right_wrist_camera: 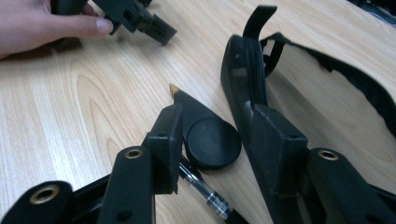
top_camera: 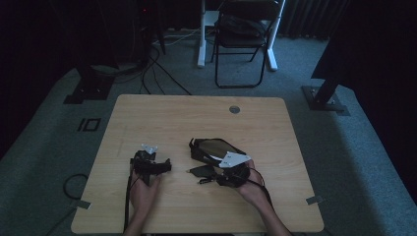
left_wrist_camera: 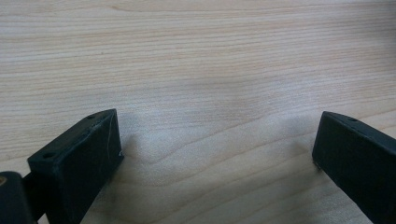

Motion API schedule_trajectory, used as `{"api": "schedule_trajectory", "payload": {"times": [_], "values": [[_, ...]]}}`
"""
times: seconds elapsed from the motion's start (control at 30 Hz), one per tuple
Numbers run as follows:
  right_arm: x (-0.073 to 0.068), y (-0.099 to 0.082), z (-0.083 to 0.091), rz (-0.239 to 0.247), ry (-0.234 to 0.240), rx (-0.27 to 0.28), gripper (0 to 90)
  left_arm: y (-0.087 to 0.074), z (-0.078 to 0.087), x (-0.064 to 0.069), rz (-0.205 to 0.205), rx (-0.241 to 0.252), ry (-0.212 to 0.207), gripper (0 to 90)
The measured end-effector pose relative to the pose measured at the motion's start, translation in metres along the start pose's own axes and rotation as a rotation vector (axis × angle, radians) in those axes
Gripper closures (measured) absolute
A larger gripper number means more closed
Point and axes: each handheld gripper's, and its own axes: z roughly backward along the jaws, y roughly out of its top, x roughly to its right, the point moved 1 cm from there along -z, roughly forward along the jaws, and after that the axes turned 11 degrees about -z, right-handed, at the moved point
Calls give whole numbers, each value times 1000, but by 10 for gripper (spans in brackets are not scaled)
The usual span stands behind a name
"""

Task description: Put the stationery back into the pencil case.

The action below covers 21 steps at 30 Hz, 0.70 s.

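Two black jaws of the right gripper [right_wrist_camera: 212, 140] rise closest in the right gripper view, standing partly apart around a black flat round-ended piece with a gold tip [right_wrist_camera: 205, 130]; whether the pads press on it I cannot tell. That piece lies on the pale wood-grain table [top_camera: 172, 113], just beside the black pouch with a strap loop [right_wrist_camera: 247, 79], on the side away from the pouch's strap. A clear-barrelled pen [right_wrist_camera: 205, 191] lies under the round end and runs back beneath the near jaw. One jaw rests against the pouch's dark wall. From the high view the pouch [top_camera: 214, 147] sits near the table's middle, with the right gripper [top_camera: 209, 174] touching its near edge and the left gripper [top_camera: 164, 164] well apart from the pouch, toward the person's left. Its jaws are spread wide over bare wood, holding nothing.
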Motion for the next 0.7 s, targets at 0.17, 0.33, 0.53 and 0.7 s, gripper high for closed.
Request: {"api": "schedule_trajectory", "payload": {"times": [0.17, 0.33, 0.53, 0.7], "values": [[2, -6, -1, -7, -6, -13, 548, 0, 0, 0, 0, 0, 0, 15], [4, -12, -1, -14, -16, -14, 548, 0, 0, 0, 0, 0, 0, 15], [5, -17, -2, -16, -19, -22, 548, 0, 0, 0, 0, 0, 0, 15], [5, -20, -4, -12, -22, -26, 557, 0, 0, 0, 0, 0, 0, 15]]}}
